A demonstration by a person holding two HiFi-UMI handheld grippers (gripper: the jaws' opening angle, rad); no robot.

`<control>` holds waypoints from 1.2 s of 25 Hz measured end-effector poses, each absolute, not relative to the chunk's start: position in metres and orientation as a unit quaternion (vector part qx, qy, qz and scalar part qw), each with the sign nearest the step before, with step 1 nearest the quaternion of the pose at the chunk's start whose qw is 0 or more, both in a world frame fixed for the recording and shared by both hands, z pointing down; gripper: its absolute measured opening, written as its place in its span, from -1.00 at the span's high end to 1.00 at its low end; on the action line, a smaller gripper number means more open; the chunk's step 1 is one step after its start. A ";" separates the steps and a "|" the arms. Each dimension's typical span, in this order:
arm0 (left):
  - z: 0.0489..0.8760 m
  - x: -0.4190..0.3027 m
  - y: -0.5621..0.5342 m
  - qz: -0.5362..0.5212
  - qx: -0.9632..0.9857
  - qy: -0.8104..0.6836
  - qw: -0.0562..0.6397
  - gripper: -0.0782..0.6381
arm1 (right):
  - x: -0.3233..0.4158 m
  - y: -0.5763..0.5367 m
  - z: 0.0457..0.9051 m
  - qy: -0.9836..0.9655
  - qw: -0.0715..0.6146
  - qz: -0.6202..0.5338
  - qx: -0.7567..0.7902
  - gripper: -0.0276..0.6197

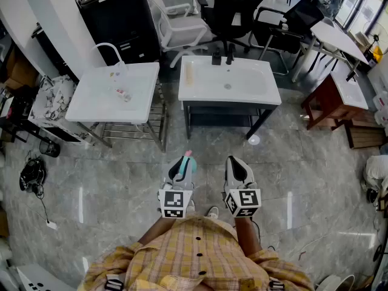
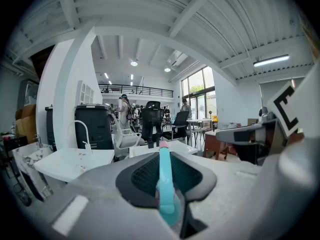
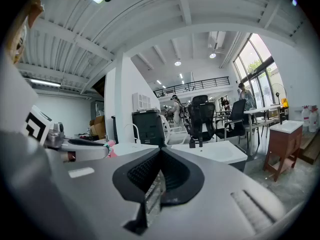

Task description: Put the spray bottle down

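A teal spray bottle [image 1: 188,160] with a pink tip sticks forward out of my left gripper [image 1: 183,167], held in the air over the tiled floor. In the left gripper view the spray bottle [image 2: 165,184] runs up between the two dark pads, and the left gripper [image 2: 167,165] is shut on it. My right gripper [image 1: 237,166] hovers beside it at the same height. In the right gripper view the right gripper [image 3: 160,159] has its pads together with nothing between them. Both point towards the white sink units ahead.
Ahead stand two white basins on metal frames, one at the left [image 1: 91,102] with a curved tap and one at the right [image 1: 264,86] with dark fittings. Behind are office chairs [image 1: 233,8], a black cabinet [image 1: 118,17] and a wooden table [image 1: 330,99]. Cables lie at the left.
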State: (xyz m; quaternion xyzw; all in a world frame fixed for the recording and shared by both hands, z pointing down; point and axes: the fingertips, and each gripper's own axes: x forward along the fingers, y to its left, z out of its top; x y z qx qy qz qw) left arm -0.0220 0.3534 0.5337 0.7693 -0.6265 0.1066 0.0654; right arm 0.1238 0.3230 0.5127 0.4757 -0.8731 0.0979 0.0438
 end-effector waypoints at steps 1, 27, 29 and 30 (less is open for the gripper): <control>0.534 -0.023 0.354 0.105 0.770 -0.626 0.067 0.59 | 0.122 0.323 0.512 -0.873 0.043 0.099 0.475 0.91; 0.561 -0.077 0.303 0.097 0.780 -0.612 0.081 0.59 | 0.063 0.280 0.538 -0.869 0.059 0.107 0.480 0.91; 0.565 -0.076 0.287 0.103 0.782 -0.609 0.080 0.59 | 0.061 0.264 0.546 -0.869 0.060 0.112 0.479 0.91; 0.567 -0.075 0.278 0.105 0.784 -0.607 0.078 0.59 | 0.062 0.253 0.550 -0.868 0.060 0.114 0.479 0.91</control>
